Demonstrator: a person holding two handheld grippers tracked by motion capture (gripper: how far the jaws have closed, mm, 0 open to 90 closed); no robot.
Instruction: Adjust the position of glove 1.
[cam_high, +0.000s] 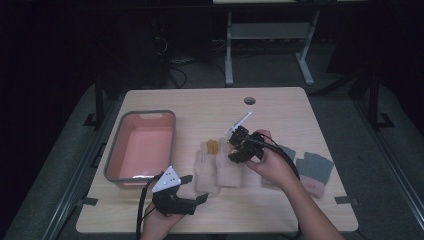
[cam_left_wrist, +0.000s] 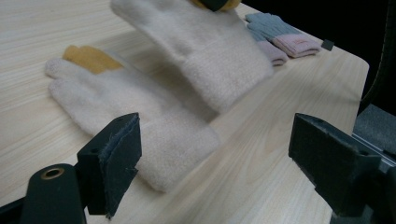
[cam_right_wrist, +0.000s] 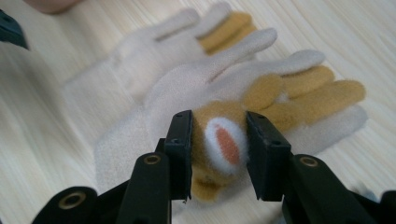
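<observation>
Cream wool: two cream-and-mustard gloves sit mid-table, one glove (cam_high: 205, 171) lying flat, the other glove (cam_right_wrist: 243, 100) pinched at its mustard part by the clamped right gripper (cam_high: 239, 145) and lifted at that end. Two grey-and-pink gloves (cam_high: 314, 170) lie at the right. One pink tub (cam_high: 141, 146) stands at the left. The left gripper (cam_left_wrist: 212, 163) hovers with jaws apart and empty near the front edge. The pale wooden table (cam_high: 280, 112) stands in a dark room.

The high view is dim, the room around the table (cam_high: 280, 105) nearly black and the lit tabletop pale and soft. Both gripper views are brighter and warm. The far cream glove (cam_right_wrist: 154, 56) and the near jaws blur out of focus.
</observation>
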